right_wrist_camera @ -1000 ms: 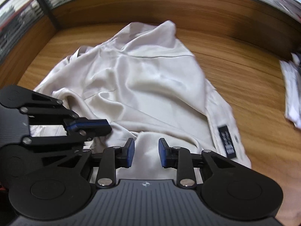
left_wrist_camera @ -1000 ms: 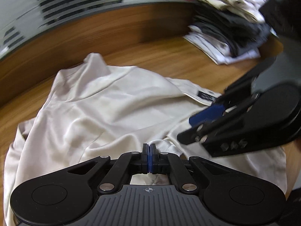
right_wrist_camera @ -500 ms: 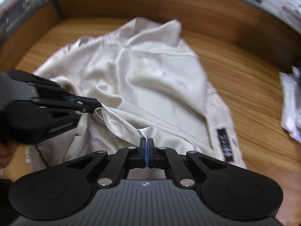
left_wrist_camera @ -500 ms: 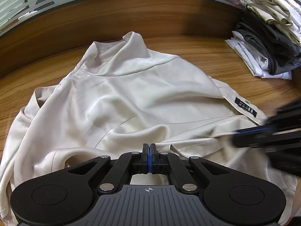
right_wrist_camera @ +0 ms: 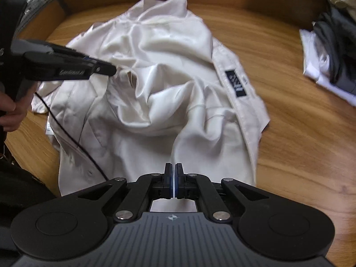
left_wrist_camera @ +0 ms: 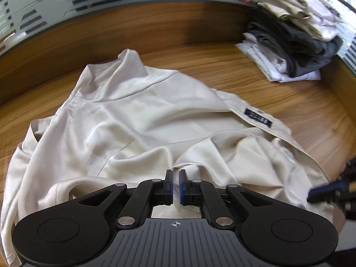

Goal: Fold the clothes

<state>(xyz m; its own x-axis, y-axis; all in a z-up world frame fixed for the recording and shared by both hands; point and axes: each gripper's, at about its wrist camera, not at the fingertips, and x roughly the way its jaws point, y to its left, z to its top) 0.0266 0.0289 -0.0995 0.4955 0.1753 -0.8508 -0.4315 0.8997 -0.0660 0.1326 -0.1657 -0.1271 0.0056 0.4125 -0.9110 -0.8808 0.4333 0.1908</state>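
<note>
A cream shirt (left_wrist_camera: pixel 138 115) lies crumpled on the wooden table (left_wrist_camera: pixel 222 66), with a dark label (left_wrist_camera: pixel 258 116) on its right band. My left gripper (left_wrist_camera: pixel 175 185) sits at the shirt's near edge, its pads a narrow gap apart with nothing clamped between them. In the right wrist view the shirt (right_wrist_camera: pixel 160 51) rises in a ridge to my right gripper (right_wrist_camera: pixel 173 183), which is shut on the cloth. The left gripper's tip (right_wrist_camera: pixel 111 69) touches a bunched fold on the left. The right gripper (left_wrist_camera: pixel 320 192) shows blurred at the right edge of the left wrist view.
A pile of folded clothes (left_wrist_camera: pixel 296 35), cream over dark grey over white, stands at the far right of the table (right_wrist_camera: pixel 300 144). A raised wooden wall borders the back. A black cable (right_wrist_camera: pixel 73 142) crosses the shirt, and a hand (right_wrist_camera: pixel 11 113) holds the left tool.
The left gripper's pads have parted slightly from shut. The right gripper closed on the shirt half a second ago and has pulled the cloth rightward, away from the left gripper.
</note>
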